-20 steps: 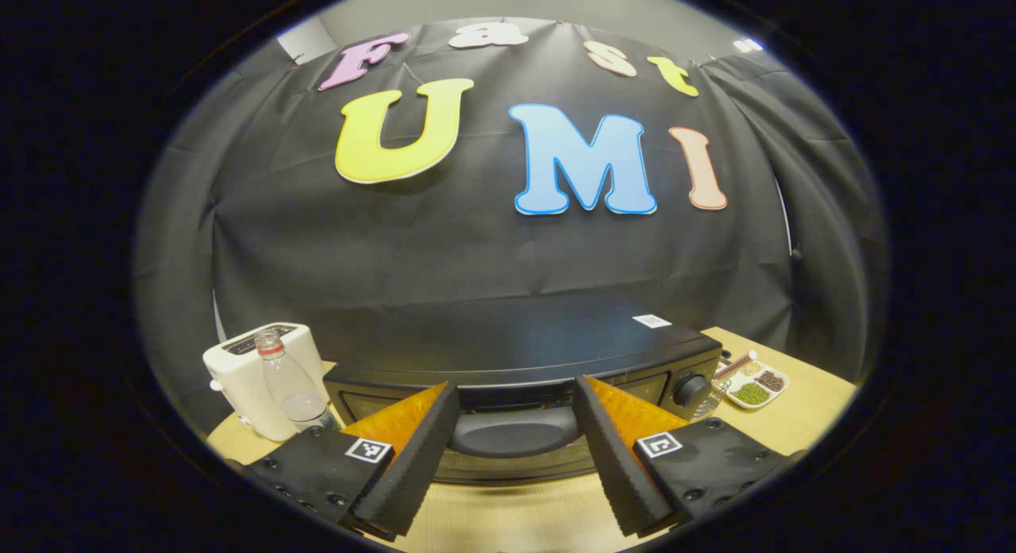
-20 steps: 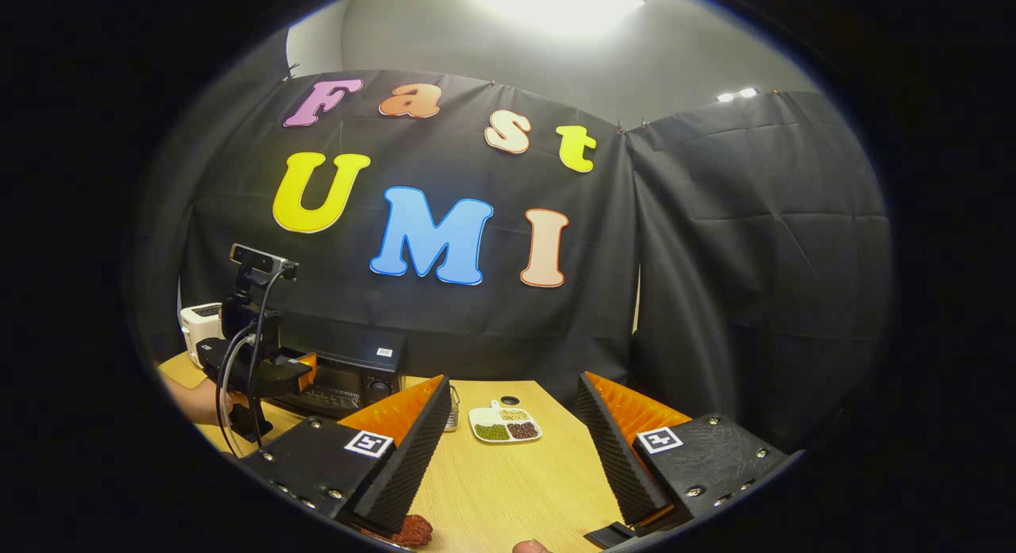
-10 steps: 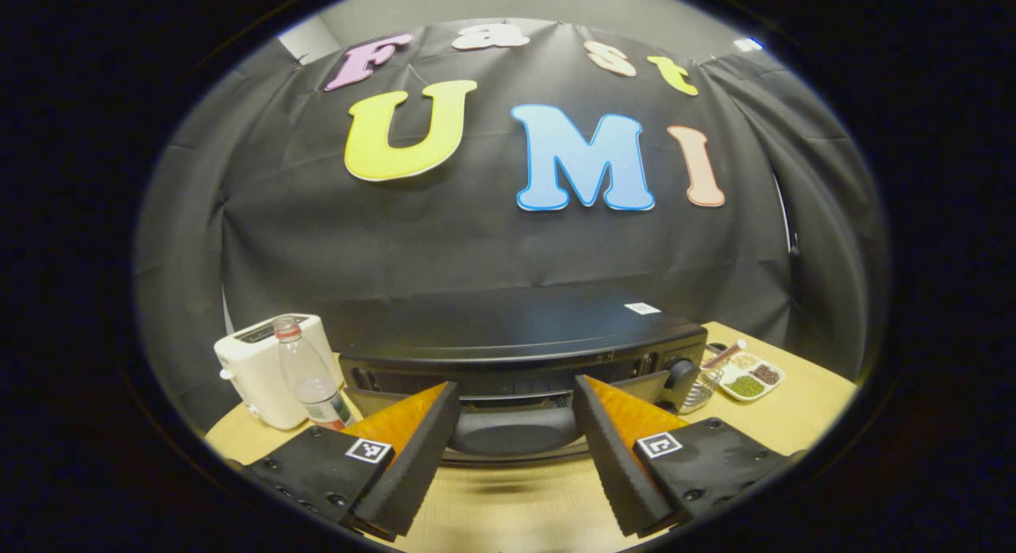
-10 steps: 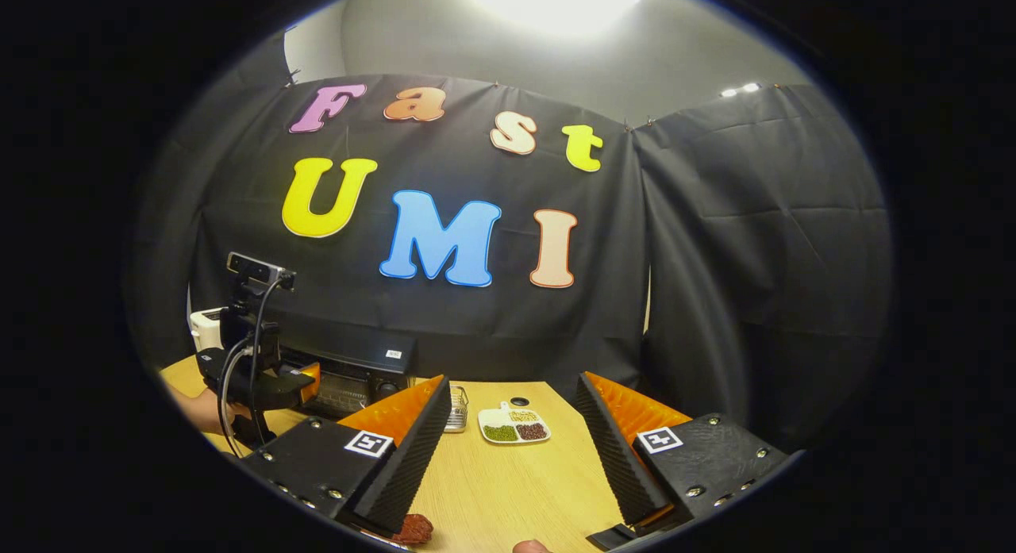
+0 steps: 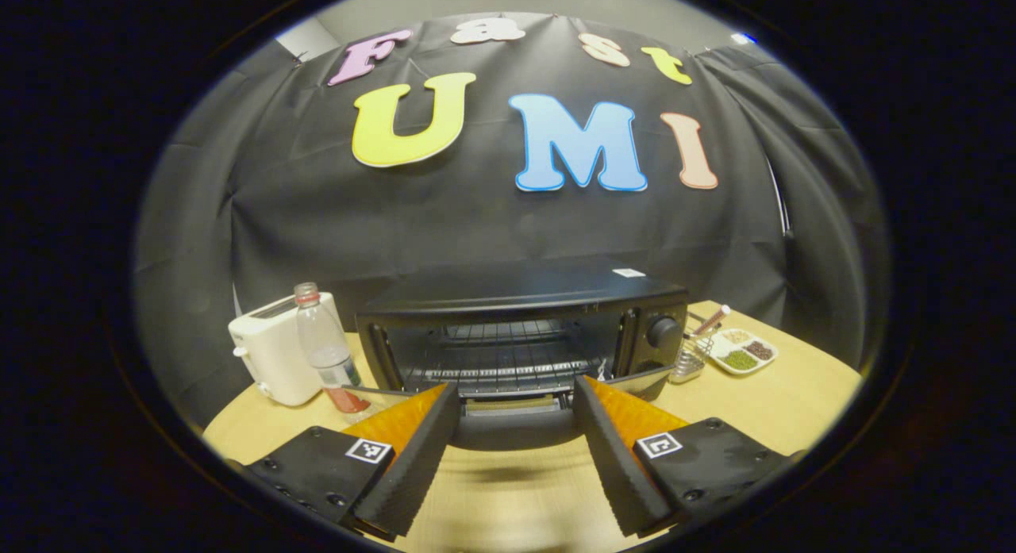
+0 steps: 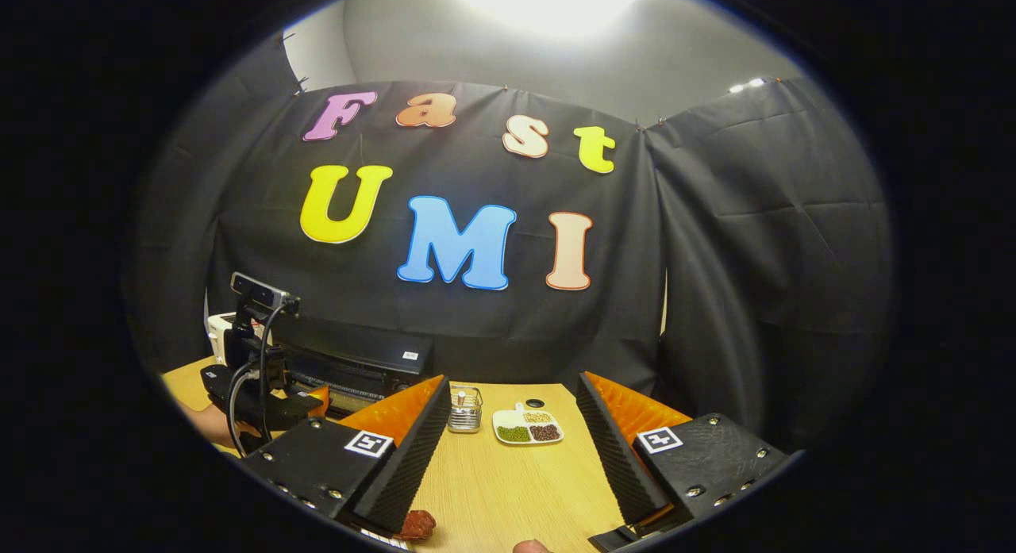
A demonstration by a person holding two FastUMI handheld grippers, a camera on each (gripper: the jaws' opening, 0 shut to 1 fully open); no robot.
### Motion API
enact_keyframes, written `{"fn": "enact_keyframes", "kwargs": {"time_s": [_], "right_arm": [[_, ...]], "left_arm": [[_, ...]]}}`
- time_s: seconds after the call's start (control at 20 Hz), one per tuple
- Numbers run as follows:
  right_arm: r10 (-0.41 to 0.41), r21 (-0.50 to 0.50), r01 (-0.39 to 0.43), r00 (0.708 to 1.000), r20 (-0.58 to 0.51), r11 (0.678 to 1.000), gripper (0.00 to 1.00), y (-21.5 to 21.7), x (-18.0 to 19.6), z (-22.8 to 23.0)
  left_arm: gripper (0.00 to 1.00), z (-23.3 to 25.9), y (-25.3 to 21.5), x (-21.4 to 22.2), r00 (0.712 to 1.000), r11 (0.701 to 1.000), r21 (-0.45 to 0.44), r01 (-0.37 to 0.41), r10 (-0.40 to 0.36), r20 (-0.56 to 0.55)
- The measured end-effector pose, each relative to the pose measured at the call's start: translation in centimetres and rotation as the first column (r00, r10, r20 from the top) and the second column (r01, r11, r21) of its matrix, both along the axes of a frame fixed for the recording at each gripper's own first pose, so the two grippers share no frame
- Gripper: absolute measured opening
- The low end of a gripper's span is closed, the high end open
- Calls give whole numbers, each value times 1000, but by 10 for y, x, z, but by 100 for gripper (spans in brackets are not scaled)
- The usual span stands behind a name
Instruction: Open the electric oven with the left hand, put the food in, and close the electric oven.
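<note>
Left jaws: the left gripper [image 5: 514,450] has its jaws spread, one to either side of the door handle [image 5: 517,428]; neither finger can be seen pressing on it, so it looks hooked rather than pinched.
Door: the oven door [image 5: 635,380] is swung down toward the camera, its handle lying crosswise between the jaws, long axis left to right.
Oven: the electric oven [image 5: 524,331] stands on the desk [image 5: 778,402] straight ahead of the left jaws, its cavity open and the wire rack [image 5: 500,370] bare.
Right jaws: the right gripper [image 6: 512,458] is spread too, holding nothing, low over the desk.
Food: a reddish-brown piece, the food [image 6: 418,525], lies on the desk at the tip of the right gripper's left finger, touching or just beside it; I cannot tell which.
Key relation: the food sits below and slightly left of the right jaws, while the oven is well off to that gripper's left, so the right hand is the nearer one for the pick-up.
Stage: opening looks nearly done; loading and closing remain.
Nearby: a toaster [image 5: 274,359] and bottle [image 5: 324,348] left of the oven, a divided dish [image 5: 742,352] to its right.
</note>
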State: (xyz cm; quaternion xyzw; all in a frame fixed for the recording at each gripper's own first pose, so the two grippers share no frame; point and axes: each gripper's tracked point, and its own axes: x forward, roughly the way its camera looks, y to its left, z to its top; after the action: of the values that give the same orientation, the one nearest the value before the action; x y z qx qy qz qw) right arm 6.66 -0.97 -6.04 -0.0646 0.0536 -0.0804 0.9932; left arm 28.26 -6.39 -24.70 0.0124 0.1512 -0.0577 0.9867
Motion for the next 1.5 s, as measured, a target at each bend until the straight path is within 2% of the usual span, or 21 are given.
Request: {"fn": "enact_keyframes", "kwargs": {"time_s": [0.1,0.2,0.3,0.35,0.4,0.45,0.5,0.6,0.65,0.85,0.9,1.05,1.25,1.4,1.5], "right_arm": [[14,5,-14,1000,-8,1000,96,0,-2,-3],[23,4,-23,1000,-16,1000,96,-1,-4,-4],[29,1,-29,999,-18,1000,96,-2,-7,-5],[31,0,-31,999,-22,1000,96,-3,-8,-6],[33,1,-33,999,-28,999,96,-5,-8,-8],[35,2,-35,999,-33,999,96,-6,-10,-10],[37,3,-37,999,-37,999,96,-6,-10,-11],[42,4,-42,998,-44,999,96,-8,-11,-12],[45,7,-45,998,-48,999,96,-7,-12,-13],[63,4,-62,996,-63,998,96,-8,-13,-16],[68,2,-68,996,-66,998,96,-8,-13,-17],[84,3,-84,994,-73,996,96,-7,-13,-18],[107,19,-106,991,-77,994,96,-5,-15,-18],[136,37,-134,988,-75,990,96,-2,-15,-18],[167,69,-162,983,-76,984,96,2,-14,-20]], "left_arm": [[96,-9,-1,-8,1000,1000,16,-2,2,-19],[100,-19,-1,-15,999,1000,30,-4,6,-40],[96,-29,-2,-23,998,999,38,-7,10,-63],[100,-34,-2,-26,998,999,41,-8,11,-69],[96,-38,-2,-30,997,999,48,-9,13,-80],[100,-42,-3,-33,996,999,51,-8,12,-88],[96,-46,-4,-35,995,999,50,-8,12,-99],[100,-54,-3,-40,993,999,43,-9,14,-120],[96,-59,-4,-42,991,999,42,-10,15,-133],[96,-77,-5,-51,984,999,40,-16,23,-178],[92,-81,-5,-54,982,999,43,-18,25,-189],[96,-89,-8,-61,979,999,40,-20,27,-202],[100,-87,-9,-72,978,999,29,-36,41,-204],[96,-62,-1,-79,985,998,22,-60,63,-160],[100,-37,4,-85,990,997,13,-75,75,-116]]}}
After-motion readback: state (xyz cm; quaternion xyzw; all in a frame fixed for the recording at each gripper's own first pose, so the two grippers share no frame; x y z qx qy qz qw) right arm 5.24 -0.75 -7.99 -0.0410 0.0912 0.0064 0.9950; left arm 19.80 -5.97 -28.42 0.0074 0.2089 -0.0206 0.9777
